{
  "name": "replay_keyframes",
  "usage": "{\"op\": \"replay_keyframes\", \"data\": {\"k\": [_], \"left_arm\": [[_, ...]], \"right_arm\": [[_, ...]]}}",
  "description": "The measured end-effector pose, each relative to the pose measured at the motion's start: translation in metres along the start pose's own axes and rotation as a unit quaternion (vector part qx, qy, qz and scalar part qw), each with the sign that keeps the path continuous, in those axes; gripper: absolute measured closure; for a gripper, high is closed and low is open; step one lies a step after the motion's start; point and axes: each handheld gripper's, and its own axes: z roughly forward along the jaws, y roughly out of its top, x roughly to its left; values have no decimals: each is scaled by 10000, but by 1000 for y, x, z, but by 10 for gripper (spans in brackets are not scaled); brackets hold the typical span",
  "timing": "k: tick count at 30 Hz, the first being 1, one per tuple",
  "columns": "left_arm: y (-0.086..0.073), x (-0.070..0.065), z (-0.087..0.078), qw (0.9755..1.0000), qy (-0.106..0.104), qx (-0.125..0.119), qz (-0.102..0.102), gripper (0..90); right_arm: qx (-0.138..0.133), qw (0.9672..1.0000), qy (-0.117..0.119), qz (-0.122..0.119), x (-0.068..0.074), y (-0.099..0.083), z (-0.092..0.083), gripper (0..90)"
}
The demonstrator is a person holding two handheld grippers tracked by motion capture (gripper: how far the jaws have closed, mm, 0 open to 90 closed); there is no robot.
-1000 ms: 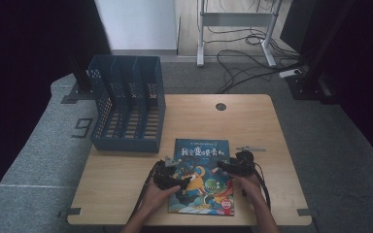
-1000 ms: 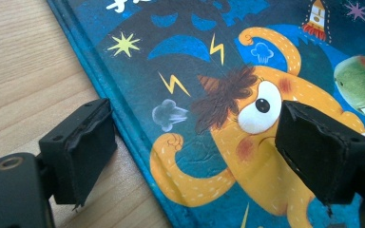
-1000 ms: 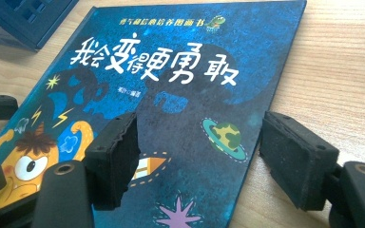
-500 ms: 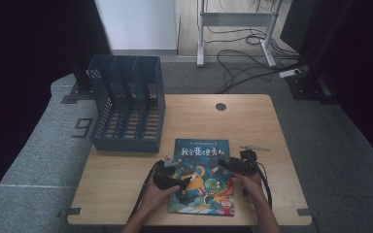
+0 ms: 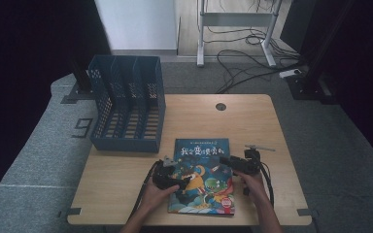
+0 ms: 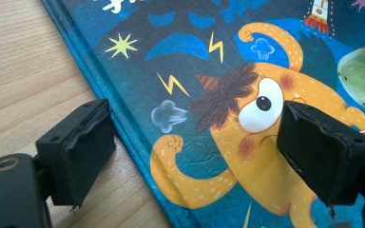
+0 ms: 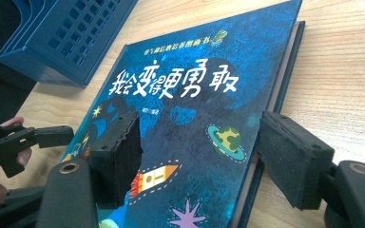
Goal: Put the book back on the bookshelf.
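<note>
The left gripper [image 5: 171,175] stands released, its jaws straddling the spine edge of the picture book [image 5: 202,174]. The right gripper [image 5: 238,165], jaws just closing slightly but not yet pressing, straddles the book's opposite edge. The book lies flat near the table's [image 5: 126,187] front edge, right of the blue file rack [image 5: 126,111]. Its hard, glossy cover looks stiff and slippery; its edges offer the likeliest hold.

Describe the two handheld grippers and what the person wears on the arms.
Both the left gripper and the right gripper are black, each with two blocky jaws faced with worn, ragged-edged black pads. A black cable trails from each. The forearms are bare: no sleeves or gloves.
</note>
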Motion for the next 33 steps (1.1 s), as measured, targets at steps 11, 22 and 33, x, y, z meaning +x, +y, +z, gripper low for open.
{"op": "replay_keyframes", "data": {"k": [11, 22, 33], "left_arm": [[0, 1, 0, 10000, 7, -2, -4, 118], [-1, 2, -1, 10000, -28, -36, -15, 123], [-2, 3, -1, 9999, -38, -101, -52, 115]], "right_arm": [[-3, 9999, 84, 82, -2, 0, 0, 312], [-84, 9998, 155, 101, -1, 1, -3, 319], [-71, 9989, 382, 278, -4, 2, -5, 333]]}}
